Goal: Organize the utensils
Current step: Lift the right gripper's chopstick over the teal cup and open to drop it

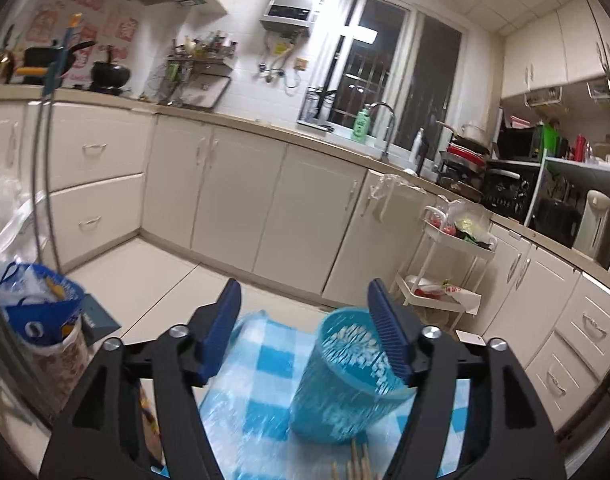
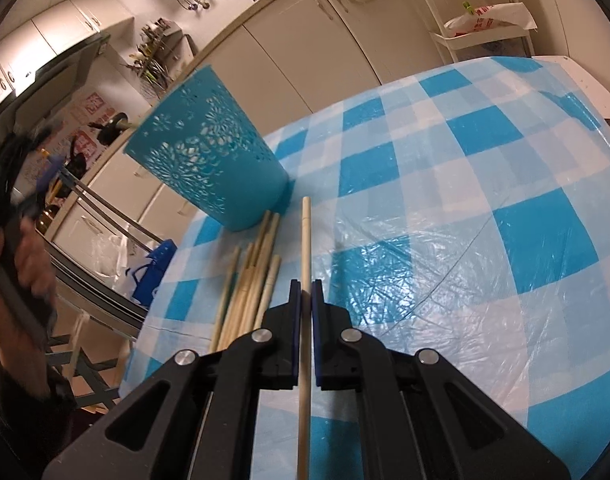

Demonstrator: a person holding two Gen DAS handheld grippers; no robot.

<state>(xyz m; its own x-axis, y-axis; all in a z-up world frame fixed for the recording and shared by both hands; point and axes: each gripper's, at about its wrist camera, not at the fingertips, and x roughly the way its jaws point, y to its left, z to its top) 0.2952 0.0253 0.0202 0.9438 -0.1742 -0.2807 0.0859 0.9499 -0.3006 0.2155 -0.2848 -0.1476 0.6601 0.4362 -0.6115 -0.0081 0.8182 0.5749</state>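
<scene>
A blue perforated utensil cup (image 2: 213,160) stands on the blue-and-white checked tablecloth (image 2: 445,208). Several pale wooden chopsticks (image 2: 253,276) lie in a loose pile just in front of the cup. My right gripper (image 2: 305,286) is shut on one chopstick (image 2: 306,236), which points toward the cup's base. My left gripper (image 1: 305,300) is open and empty, above the cup (image 1: 345,376), whose rim sits by the right finger. Chopstick tips (image 1: 359,460) show at the bottom of the left wrist view.
The table is round and its edge (image 2: 585,84) drops off to a kitchen floor. A white trolley (image 1: 445,264) with bags stands beyond the table. Cream cabinets (image 1: 241,200) line the far wall. A blue bag (image 1: 41,312) sits left of the table.
</scene>
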